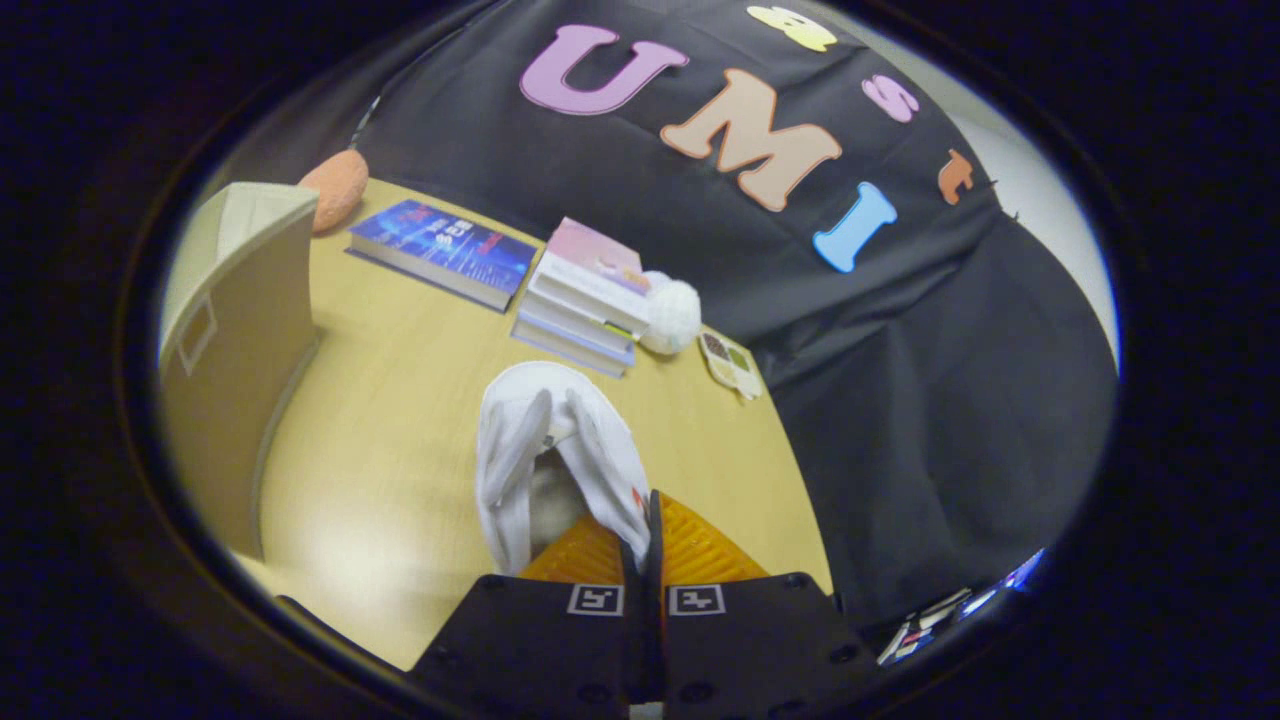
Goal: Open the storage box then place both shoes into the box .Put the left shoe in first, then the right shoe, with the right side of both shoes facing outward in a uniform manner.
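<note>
my gripper (645, 540): fingers pinched together on the white shoe's (555, 450) edge | shoe hangs just ahead of them | storage box (240, 340) stands well apart

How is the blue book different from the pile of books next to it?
The blue book lies alone as a single volume, while the pile of books is several stacked up. The blue book has a dark blue cover; the pile's top cover is pink. The blue book sits nearer the orange ball; the pile sits next to the white fluffy ball. Both lie flat on the wooden table, beyond the gripper, whose fingers pinch the white shoe.
</note>
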A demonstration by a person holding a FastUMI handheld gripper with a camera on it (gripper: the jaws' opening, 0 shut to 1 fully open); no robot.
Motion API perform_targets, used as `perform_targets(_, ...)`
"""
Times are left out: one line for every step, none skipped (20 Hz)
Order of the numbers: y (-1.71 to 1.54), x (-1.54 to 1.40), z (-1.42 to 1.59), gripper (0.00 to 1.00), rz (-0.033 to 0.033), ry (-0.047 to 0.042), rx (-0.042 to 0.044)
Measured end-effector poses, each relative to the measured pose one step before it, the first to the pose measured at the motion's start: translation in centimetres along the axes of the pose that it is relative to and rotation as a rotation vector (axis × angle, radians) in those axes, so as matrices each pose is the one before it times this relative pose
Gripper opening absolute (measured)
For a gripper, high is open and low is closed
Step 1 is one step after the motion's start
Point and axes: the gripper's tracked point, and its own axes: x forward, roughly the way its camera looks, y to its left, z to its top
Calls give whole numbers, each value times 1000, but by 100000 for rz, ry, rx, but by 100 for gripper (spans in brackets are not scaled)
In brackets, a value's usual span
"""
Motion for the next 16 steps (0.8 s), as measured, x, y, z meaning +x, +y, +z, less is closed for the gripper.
perform_targets(-174,-1505,1695,2,-2114,-1786,1829)
perform_targets(-9,-1419,1846,2,-1668,-2123,1825)
perform_targets(180,-1552,1931,2,-1536,-2599,1626)
perform_targets(236,-1430,2015,2,-1318,-2897,1238)
perform_targets(474,-1545,1893,2,-1149,-2619,344)
perform_targets(770,-1327,1861,2,-693,-2397,-205)
perform_targets(1090,-1425,1840,2,140,-2033,-150)
perform_targets(1534,-1127,1549,2,955,-1700,694)
perform_targets(1681,-1003,1211,2,1821,-916,1529)
perform_targets(1880,-538,790,2,2253,-223,2165)
perform_targets(1920,-550,254,2,2874,701,2713)
perform_targets(2093,-509,-80,2,3210,1523,2767)
perform_targets(1691,-281,-459,2,2923,1890,2416)
perform_targets(1583,51,-784,2,2328,2608,2365)
perform_targets(1276,73,-799,2,1518,2894,2210)
perform_targets(957,108,-902,2,856,2721,1692)
